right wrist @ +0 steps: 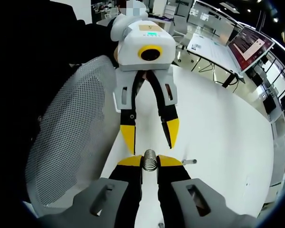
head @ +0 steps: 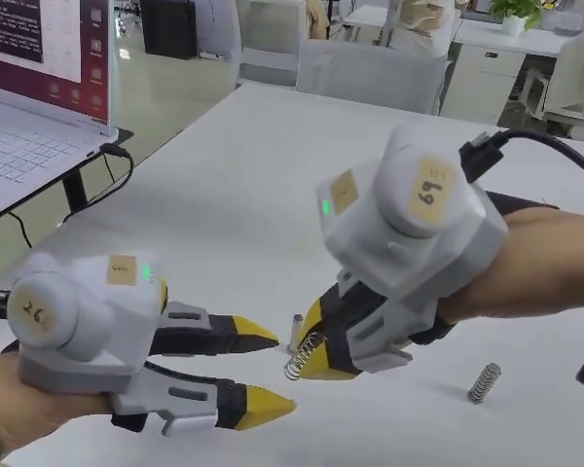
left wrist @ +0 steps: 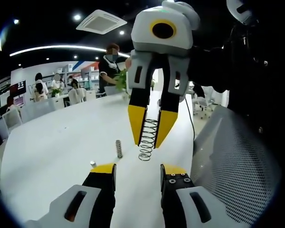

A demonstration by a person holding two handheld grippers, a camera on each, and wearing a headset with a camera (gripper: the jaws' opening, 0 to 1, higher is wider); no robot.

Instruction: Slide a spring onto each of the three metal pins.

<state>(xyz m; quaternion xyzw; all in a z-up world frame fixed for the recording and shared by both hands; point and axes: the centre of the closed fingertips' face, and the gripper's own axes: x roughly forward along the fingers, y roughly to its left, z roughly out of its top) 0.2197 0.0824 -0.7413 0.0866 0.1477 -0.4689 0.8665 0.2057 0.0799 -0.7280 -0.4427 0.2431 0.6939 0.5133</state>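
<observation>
R gripper [head: 310, 346] fingers clench a spring [head: 301, 356] just beside a pin [head: 296, 327] on the counter [head: 253, 175]; L gripper [head: 280, 372] fingers gape, released. Spring looks light, squashy; best held gently near one end.

A pinched spring [head: 302, 356] tilts beside the pin [head: 297, 329]; loose spring [head: 484, 382] lies apart.

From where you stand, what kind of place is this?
Probably an open-plan office or lab: an open laptop, seated people in the background, a mesh office chair and a ceiling air vent.
</observation>
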